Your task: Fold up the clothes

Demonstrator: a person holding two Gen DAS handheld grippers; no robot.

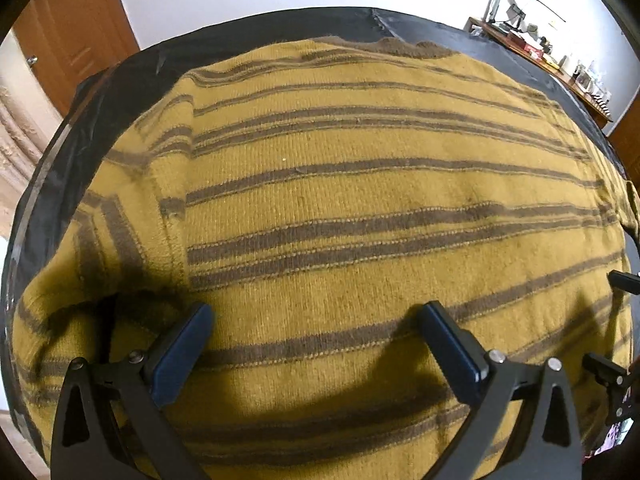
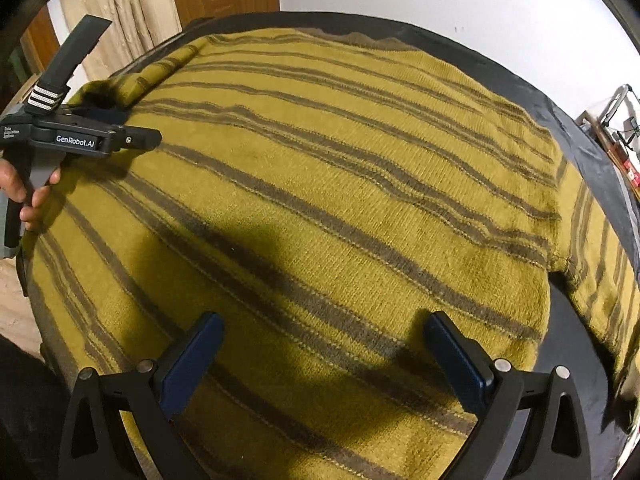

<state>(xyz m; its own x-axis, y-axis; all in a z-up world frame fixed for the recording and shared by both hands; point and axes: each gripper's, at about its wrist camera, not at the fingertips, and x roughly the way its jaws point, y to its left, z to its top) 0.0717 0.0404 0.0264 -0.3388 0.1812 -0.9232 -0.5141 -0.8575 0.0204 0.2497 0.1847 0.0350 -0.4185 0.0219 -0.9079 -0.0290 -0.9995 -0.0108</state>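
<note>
A mustard-yellow sweater with brown stripes (image 1: 340, 184) lies spread flat on a black table cover (image 1: 80, 128), collar at the far edge. My left gripper (image 1: 316, 316) hovers open and empty just above the sweater's near hem. In the right wrist view the same sweater (image 2: 340, 200) fills the table, one sleeve (image 2: 600, 248) lying out to the right. My right gripper (image 2: 324, 324) is open and empty over the lower body of the sweater. The left gripper's body (image 2: 80, 140) shows at the left, held by a hand, near the folded-in left sleeve.
The black table cover (image 2: 580, 140) shows around the sweater. A brown door (image 1: 76, 36) and a beige curtain (image 2: 116, 12) stand behind the table on the left. A cluttered wooden shelf (image 1: 560, 60) stands at the back right against a white wall.
</note>
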